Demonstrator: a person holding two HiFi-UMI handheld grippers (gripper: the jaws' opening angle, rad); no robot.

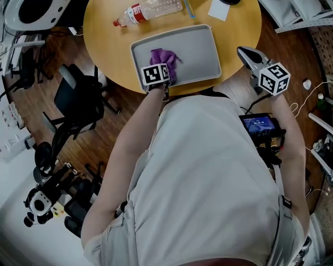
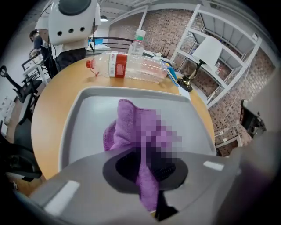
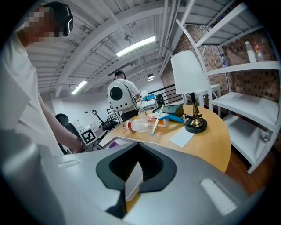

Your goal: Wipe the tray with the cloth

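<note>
Tabletop (image 1: 104, 31): round, light wood.
Plastic bottle (image 1: 148, 11): clear, red label and cap, lying on its side on the tabletop.
Paper sheet (image 1: 219, 9): white, flat on the tabletop.
Table lamp (image 3: 189, 74): white shade, dark base, standing on the tabletop.
Office chair (image 1: 78, 101): black, beside the tabletop.
Shelving (image 3: 246, 101): white, before a brick wall.

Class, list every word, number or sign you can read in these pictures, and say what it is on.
No text is readable.
Bottle label: red, print too small.
Chest screen: blurred.
Left cube and right cube: square patterns, no words.
</note>
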